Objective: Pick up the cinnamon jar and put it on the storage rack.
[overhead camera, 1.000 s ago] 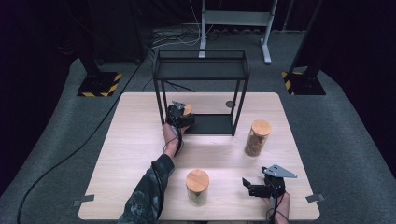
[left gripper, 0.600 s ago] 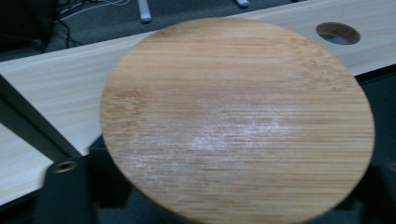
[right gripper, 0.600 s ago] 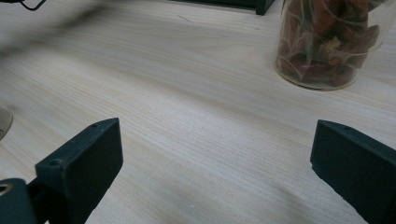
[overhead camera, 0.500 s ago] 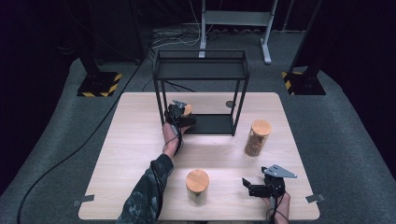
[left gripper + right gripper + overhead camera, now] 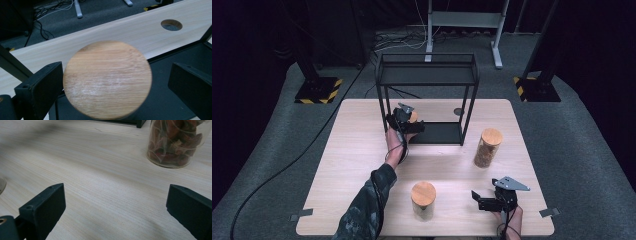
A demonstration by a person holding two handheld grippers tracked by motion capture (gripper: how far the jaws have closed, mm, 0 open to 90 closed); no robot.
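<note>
- Left gripper view: the left hand-held gripper (image 5: pixel 110 82) has just been opening; its jaws now stand wide, clear of the wooden-lidded jar (image 5: pixel 107 80) between them.
- Released, that jar sits on the black shelf rack's (image 5: pixel 439 134) bottom tier, so placement looks complete.
- Right hand-held gripper (image 5: pixel 477 199) gapes empty above the table (image 5: pixel 362 150).

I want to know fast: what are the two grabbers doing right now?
Left gripper: open, jaws just opened, the jar with the wooden lid sits between them, let go.
Right gripper: open, holding nothing, above the table.
</note>
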